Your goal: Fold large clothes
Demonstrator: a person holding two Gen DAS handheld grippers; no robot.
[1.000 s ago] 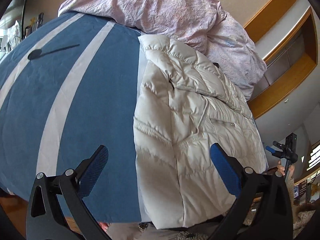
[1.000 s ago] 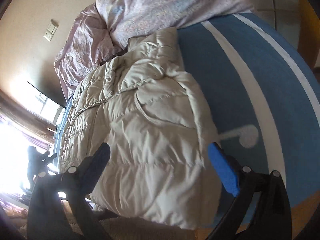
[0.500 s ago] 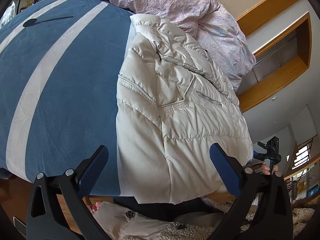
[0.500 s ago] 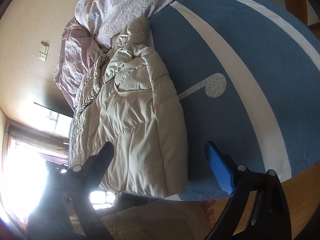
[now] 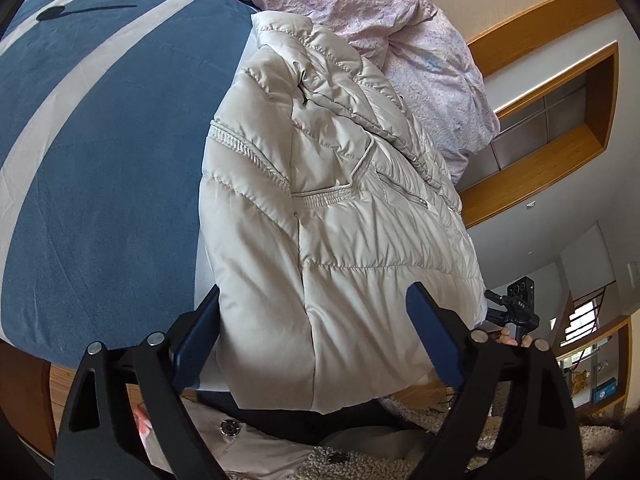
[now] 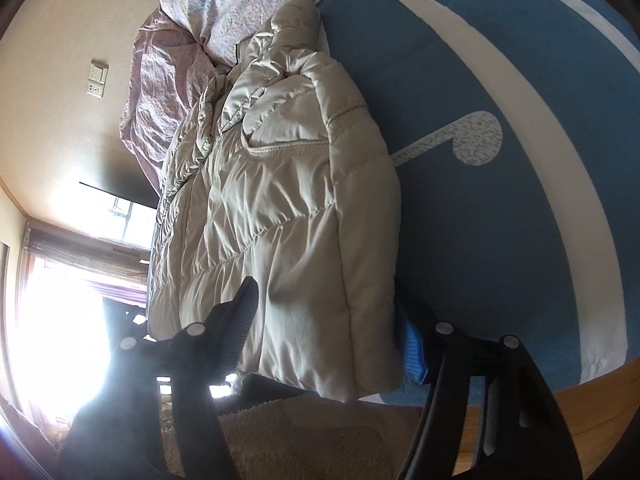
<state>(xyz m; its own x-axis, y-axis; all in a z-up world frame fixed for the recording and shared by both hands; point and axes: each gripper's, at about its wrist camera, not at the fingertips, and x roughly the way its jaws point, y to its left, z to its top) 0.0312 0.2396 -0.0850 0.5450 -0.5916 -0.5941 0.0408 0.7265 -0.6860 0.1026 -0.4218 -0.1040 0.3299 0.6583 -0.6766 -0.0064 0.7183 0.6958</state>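
Note:
A cream puffer jacket (image 5: 340, 208) lies lengthwise on the blue bed cover (image 5: 100, 168), collar toward the pillows, hem hanging over the near edge. My left gripper (image 5: 316, 336) straddles the hem's left corner; its jaws are closing with the padded fabric between them, and the pads do not visibly squeeze it. My right gripper (image 6: 328, 336) straddles the jacket's (image 6: 280, 208) right hem corner. Its jaws are closing too: one finger (image 6: 244, 320) lies over the fabric, and the blue pad (image 6: 414, 356) sits at the side edge. The right gripper also shows in the left wrist view (image 5: 516, 308).
A crumpled pink duvet (image 5: 360, 8) is heaped at the head of the bed. White stripes (image 6: 540, 128) cross the cover. The wooden bed frame (image 6: 520, 392) and a shaggy rug (image 6: 300, 440) lie below the hem. Bright window glare (image 6: 60, 300) washes out the right wrist view's left side.
Both grippers have dropped and come in onto the jacket's near hem. Their jaws have narrowed around the two hem corners, the right more than the left.

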